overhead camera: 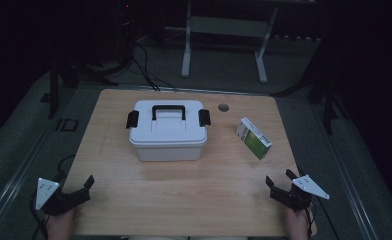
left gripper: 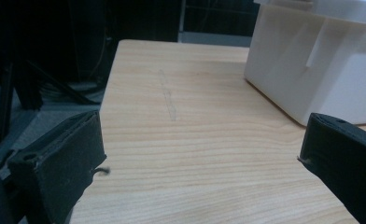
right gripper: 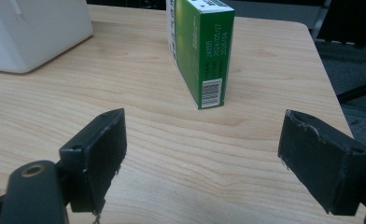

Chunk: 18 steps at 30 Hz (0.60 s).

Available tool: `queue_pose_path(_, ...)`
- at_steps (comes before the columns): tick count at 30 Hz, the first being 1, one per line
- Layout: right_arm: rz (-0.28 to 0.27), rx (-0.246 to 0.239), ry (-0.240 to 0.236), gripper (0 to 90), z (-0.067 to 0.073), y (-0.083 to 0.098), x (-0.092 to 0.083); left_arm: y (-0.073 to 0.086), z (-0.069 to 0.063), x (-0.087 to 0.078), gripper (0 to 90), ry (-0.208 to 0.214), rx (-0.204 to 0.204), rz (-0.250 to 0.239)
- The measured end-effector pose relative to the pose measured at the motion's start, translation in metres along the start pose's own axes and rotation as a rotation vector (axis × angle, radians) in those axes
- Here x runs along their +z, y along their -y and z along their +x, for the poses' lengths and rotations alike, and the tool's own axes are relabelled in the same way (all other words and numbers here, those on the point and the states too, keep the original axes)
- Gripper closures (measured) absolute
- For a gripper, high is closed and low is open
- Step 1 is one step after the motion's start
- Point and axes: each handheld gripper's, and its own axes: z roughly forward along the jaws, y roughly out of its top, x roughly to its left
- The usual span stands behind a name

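A white lidded storage box (overhead camera: 168, 131) with a black handle and black side latches stands in the middle of the wooden table (overhead camera: 184, 185). Its lid is down. A green and white carton (overhead camera: 254, 138) stands on edge to its right. My left gripper (overhead camera: 79, 191) rests at the table's front left corner, open, with nothing between its jaws. At the front right corner my right gripper (overhead camera: 280, 181) is open too and empty. In the left gripper view the white box (left gripper: 321, 60) lies ahead to the right. The carton (right gripper: 200, 49) stands straight ahead in the right gripper view.
A small round grommet (overhead camera: 223, 107) sits in the tabletop behind the box. Beyond the table a white desk frame (overhead camera: 224, 45) and black stand legs with cables (overhead camera: 144, 65) stand on the dark floor. A metal rail (overhead camera: 19, 170) runs along the left.
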Motion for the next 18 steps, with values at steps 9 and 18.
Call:
queue_pose_path(9,0.051,0.027,-0.034,15.0,0.003,-0.001,0.002,-0.006,-0.006,-0.001,0.0,0.034,0.032,0.060)
queue_pose_path(18,0.059,0.050,-0.117,12.4,0.020,-0.008,0.005,-0.011,-0.015,0.001,0.0,0.100,0.032,0.096)
